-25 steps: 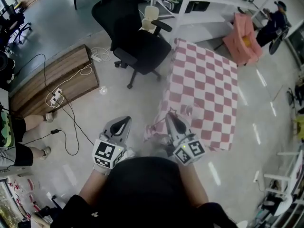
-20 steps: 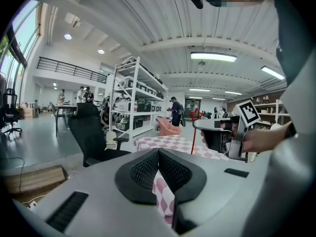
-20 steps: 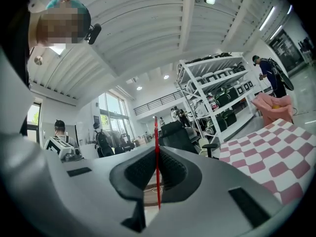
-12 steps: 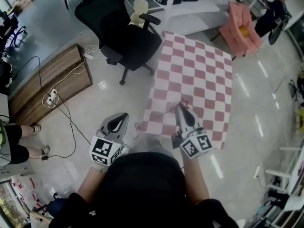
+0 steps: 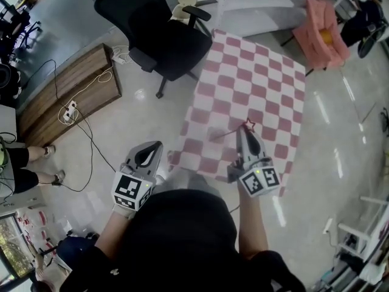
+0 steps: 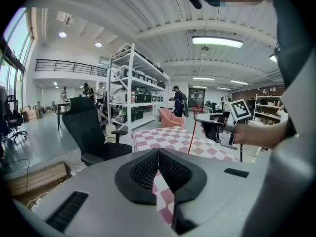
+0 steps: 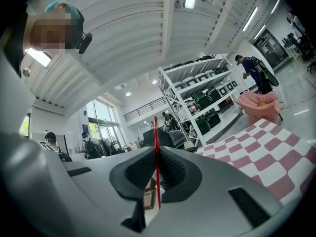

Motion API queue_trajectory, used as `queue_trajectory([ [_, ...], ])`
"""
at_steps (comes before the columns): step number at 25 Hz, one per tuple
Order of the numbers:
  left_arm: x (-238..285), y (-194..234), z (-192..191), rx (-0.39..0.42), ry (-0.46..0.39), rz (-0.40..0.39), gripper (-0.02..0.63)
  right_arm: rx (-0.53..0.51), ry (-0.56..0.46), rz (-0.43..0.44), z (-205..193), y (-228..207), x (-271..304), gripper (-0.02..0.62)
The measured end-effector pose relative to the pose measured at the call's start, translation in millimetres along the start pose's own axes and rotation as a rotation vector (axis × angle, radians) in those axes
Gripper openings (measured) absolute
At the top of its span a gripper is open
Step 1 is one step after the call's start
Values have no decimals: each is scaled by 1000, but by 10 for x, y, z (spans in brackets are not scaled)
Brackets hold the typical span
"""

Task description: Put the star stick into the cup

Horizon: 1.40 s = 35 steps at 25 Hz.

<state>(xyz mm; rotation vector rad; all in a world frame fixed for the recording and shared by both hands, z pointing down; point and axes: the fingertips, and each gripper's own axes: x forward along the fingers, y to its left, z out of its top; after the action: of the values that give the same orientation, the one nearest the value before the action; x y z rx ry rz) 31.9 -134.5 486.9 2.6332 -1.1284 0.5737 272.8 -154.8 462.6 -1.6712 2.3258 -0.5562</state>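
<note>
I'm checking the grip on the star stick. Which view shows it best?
Right gripper view: the star stick shows close, clamped in the shut right gripper. Head view shows its star at the gripper's tip; left gripper view shows it small, side-on.

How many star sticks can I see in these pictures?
1. The star stick is gripped between the shut jaws of the right gripper, which holds it over the pink checkered cloth. No other one shows, though one could lie out of view.
</note>
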Motion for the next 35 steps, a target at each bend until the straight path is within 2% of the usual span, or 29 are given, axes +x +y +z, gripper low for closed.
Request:
queue_trajectory([
  [6,119,-97,-104,4,43,35,41,25,65,21,-357,-293,97,25],
  [17,205,-136,-263,-4,110,87,41,55,181,61,-892,-537,275,25],
  [35,216,-180,-379,-53,113,111,41,49,276,79,-1171,-696,271,26],
])
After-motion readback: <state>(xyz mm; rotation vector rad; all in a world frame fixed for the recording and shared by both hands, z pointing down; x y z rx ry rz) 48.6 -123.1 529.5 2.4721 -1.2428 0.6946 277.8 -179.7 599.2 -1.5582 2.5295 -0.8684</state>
